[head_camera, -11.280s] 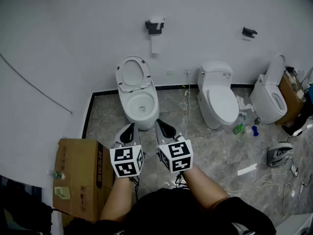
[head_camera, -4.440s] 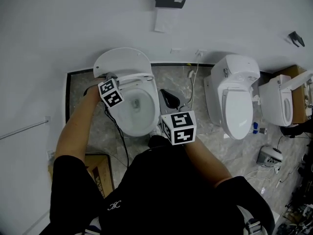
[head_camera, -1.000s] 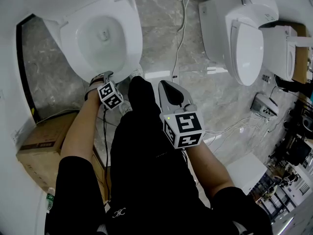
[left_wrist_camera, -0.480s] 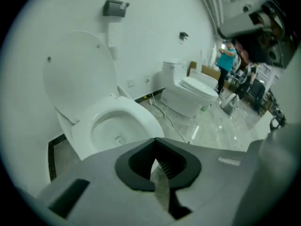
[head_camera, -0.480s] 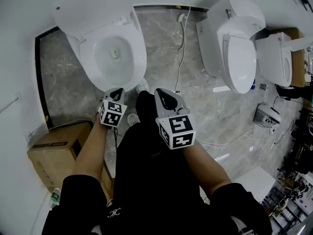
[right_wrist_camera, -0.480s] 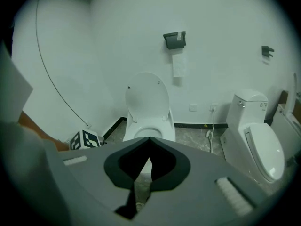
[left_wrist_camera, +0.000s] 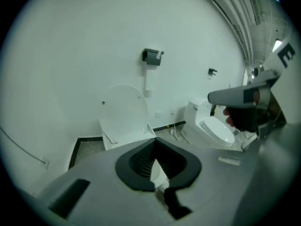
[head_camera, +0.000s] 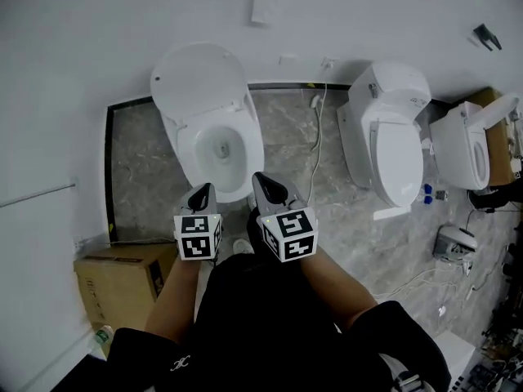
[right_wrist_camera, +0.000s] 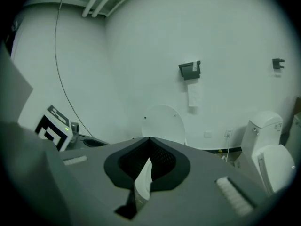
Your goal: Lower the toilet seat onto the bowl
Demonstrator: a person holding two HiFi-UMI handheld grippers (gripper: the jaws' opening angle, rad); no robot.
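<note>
The left toilet's seat (head_camera: 245, 148) lies flat on its bowl, and the solid round lid (head_camera: 196, 82) still stands up against the wall. My left gripper (head_camera: 200, 194) hangs shut and empty just in front of the bowl's front rim, apart from it. Beside it, my right gripper (head_camera: 265, 188) is also shut with nothing in it. In the left gripper view the upright lid (left_wrist_camera: 123, 109) shows beyond the closed left gripper (left_wrist_camera: 154, 139). The right gripper view shows the lid (right_wrist_camera: 163, 121) past the closed right gripper (right_wrist_camera: 149, 138).
A second toilet (head_camera: 384, 149) with its lid down stands to the right, and a third (head_camera: 466, 149) beyond it. A cardboard box (head_camera: 122, 280) sits at the lower left. A cable (head_camera: 315, 162) runs over the marble floor between the toilets. A paper holder (left_wrist_camera: 152, 56) hangs on the wall.
The seat, upright at the start, now lies on the bowl. Over the last second both grippers rose and drew back from the bowl's front rim, and the left gripper rolled upright.
</note>
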